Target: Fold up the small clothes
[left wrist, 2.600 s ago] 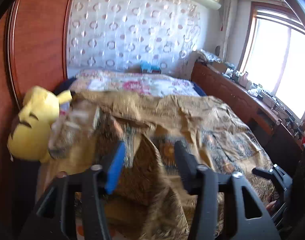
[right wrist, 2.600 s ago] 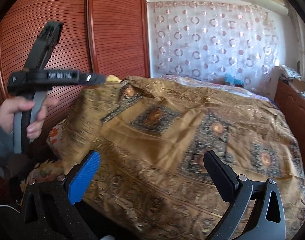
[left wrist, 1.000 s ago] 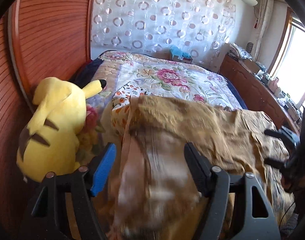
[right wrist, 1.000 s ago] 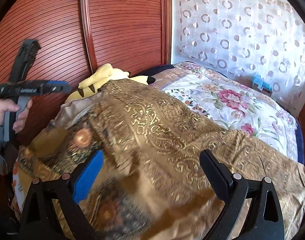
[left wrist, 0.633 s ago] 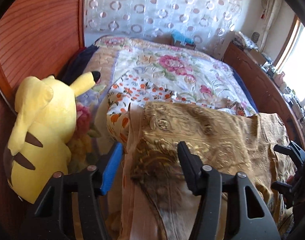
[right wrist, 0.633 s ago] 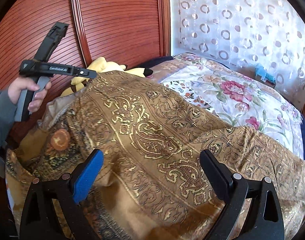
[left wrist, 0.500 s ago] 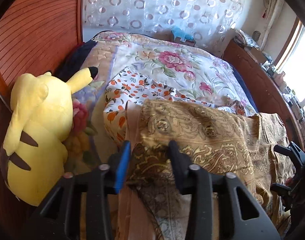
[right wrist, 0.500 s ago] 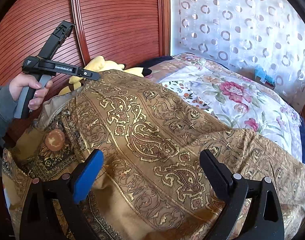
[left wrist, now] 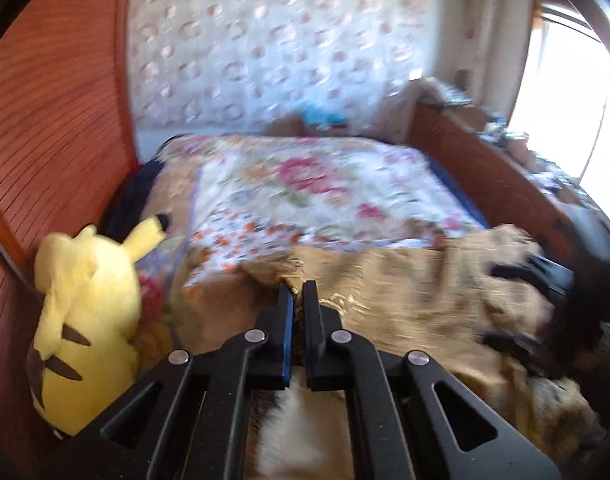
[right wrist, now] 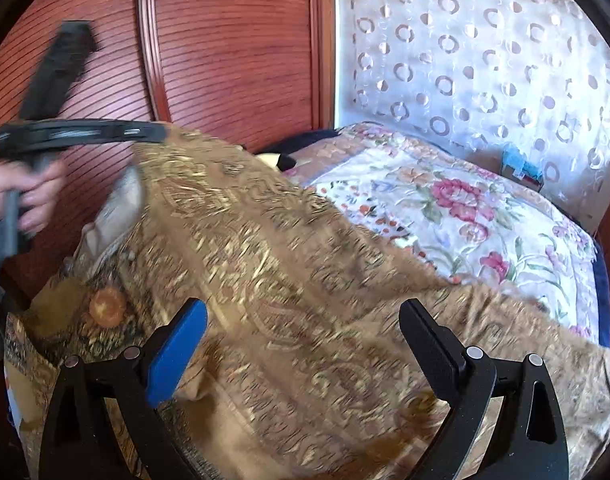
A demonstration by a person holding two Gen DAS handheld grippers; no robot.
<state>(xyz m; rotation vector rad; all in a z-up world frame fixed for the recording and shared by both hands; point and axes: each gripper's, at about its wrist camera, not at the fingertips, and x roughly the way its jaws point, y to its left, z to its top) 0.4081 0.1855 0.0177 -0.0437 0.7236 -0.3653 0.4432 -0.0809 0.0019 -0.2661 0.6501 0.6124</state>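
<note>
A gold-brown patterned cloth [right wrist: 289, 280] lies folded back over the near half of a bed. My left gripper [left wrist: 297, 294] is shut on the cloth's folded edge [left wrist: 405, 284] at its near-left corner and holds it raised. The left gripper also shows in the right wrist view [right wrist: 145, 134], gripping that corner at the upper left. My right gripper [right wrist: 301, 340] is open and empty, with its jaws spread wide just above the cloth. The right gripper also shows at the right edge of the left wrist view [left wrist: 521, 304].
A floral bedspread [right wrist: 477, 208] covers the far half of the bed. A yellow plush toy [left wrist: 85, 320] sits at the bed's left side against a red-brown ribbed wooden wall [right wrist: 233, 40]. A lace curtain [right wrist: 485, 60] hangs behind. A wooden ledge [left wrist: 485, 168] runs along the right.
My left gripper has closed on the cloth's edge and lifted it. The cloth has been pulled back off the far half of the bed. The right gripper stays open.
</note>
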